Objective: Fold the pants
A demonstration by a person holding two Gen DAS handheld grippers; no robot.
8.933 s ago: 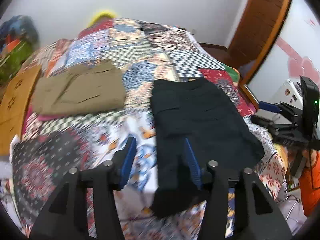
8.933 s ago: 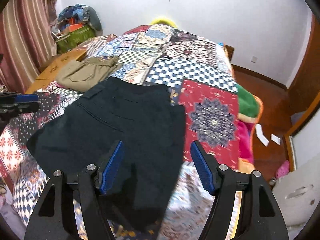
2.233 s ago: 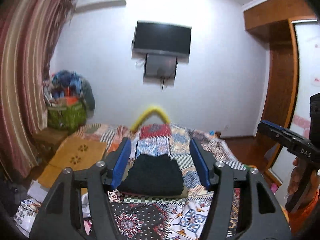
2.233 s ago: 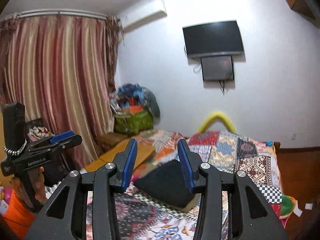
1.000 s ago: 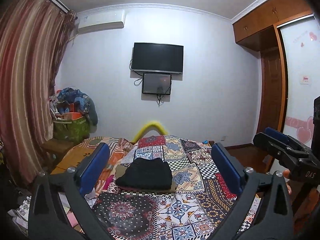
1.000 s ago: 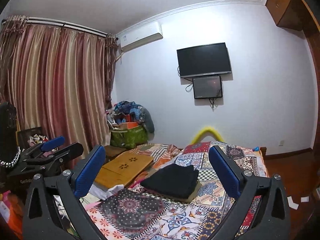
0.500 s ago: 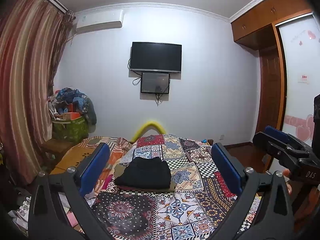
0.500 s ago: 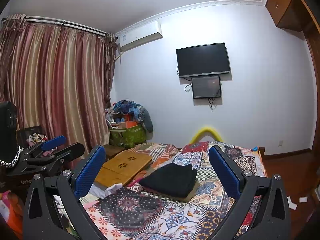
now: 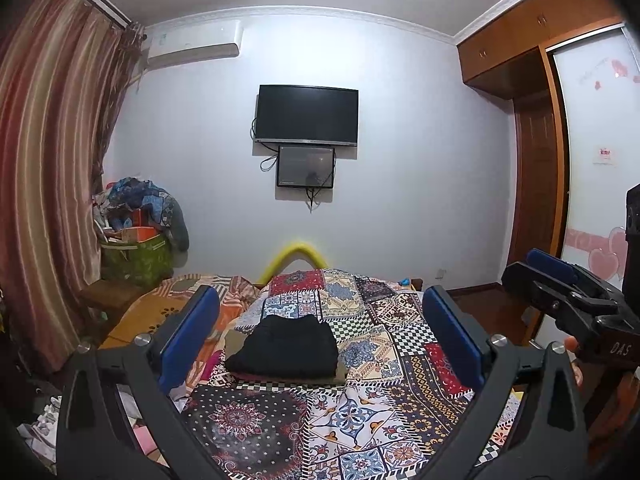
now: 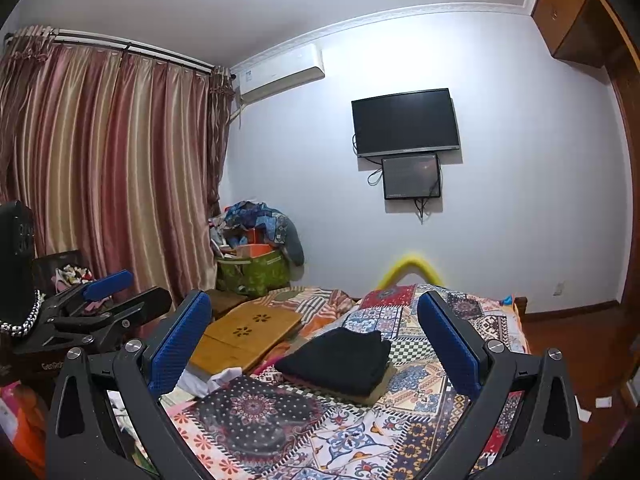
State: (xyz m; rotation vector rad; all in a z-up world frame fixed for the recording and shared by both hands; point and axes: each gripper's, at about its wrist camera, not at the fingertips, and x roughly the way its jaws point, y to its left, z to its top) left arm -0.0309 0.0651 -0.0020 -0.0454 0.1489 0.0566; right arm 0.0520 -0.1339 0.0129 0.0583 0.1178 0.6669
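Note:
The black pants lie folded in a compact stack on top of folded khaki pants on the patchwork bedspread. They also show in the right wrist view, with the khaki pair under them. My left gripper is open and empty, held up and back from the bed. My right gripper is open and empty too, likewise well short of the stack. Each gripper shows at the edge of the other's view.
A wooden lap desk lies on the bed's left side. A green bin piled with clothes stands in the corner by the curtains. A TV hangs on the far wall. A wardrobe stands at right.
Both grippers have opened wide since two seconds ago and drawn back from the folded stack. Over the last second the views barely shift.

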